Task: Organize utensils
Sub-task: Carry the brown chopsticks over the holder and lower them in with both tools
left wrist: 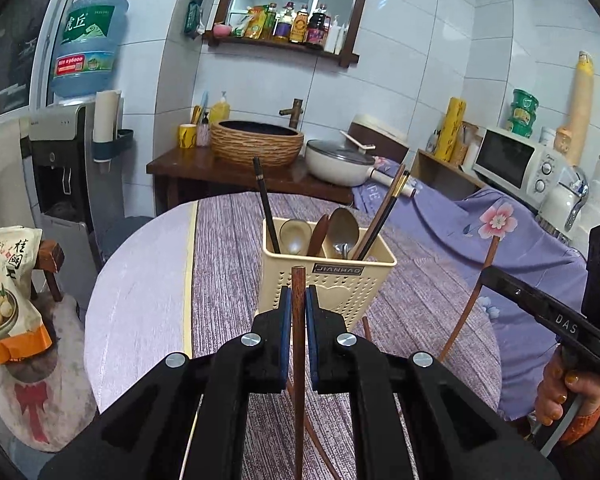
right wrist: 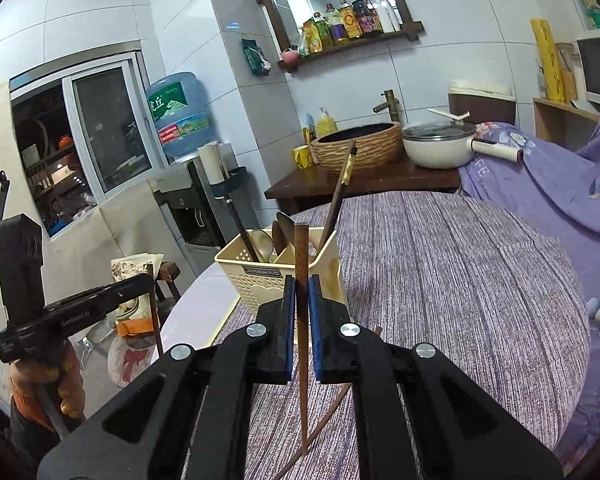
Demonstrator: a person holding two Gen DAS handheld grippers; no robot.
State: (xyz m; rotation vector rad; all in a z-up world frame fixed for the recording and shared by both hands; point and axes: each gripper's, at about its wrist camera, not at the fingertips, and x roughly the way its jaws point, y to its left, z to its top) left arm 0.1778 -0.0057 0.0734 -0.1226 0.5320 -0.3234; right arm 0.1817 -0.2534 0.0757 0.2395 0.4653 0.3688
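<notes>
A cream perforated utensil caddy [left wrist: 327,280] stands on the round table and holds spoons [left wrist: 342,229] and dark chopsticks [left wrist: 380,216]. My left gripper [left wrist: 299,300] is shut on a brown wooden chopstick [left wrist: 299,344], held upright just in front of the caddy. My right gripper [right wrist: 301,288] is shut on another brown chopstick [right wrist: 301,340], upright, its tip near the tablecloth, close to the caddy [right wrist: 278,276]. The right gripper's chopstick also shows at the right in the left wrist view [left wrist: 470,300]. Another chopstick [right wrist: 324,428] lies on the cloth below.
A purple striped cloth [left wrist: 228,264] covers the round table. Behind stand a wooden counter with a woven basin [left wrist: 257,142] and a white pot [left wrist: 336,162]. A water dispenser [left wrist: 66,152] is at the left, a microwave [left wrist: 516,160] at the right.
</notes>
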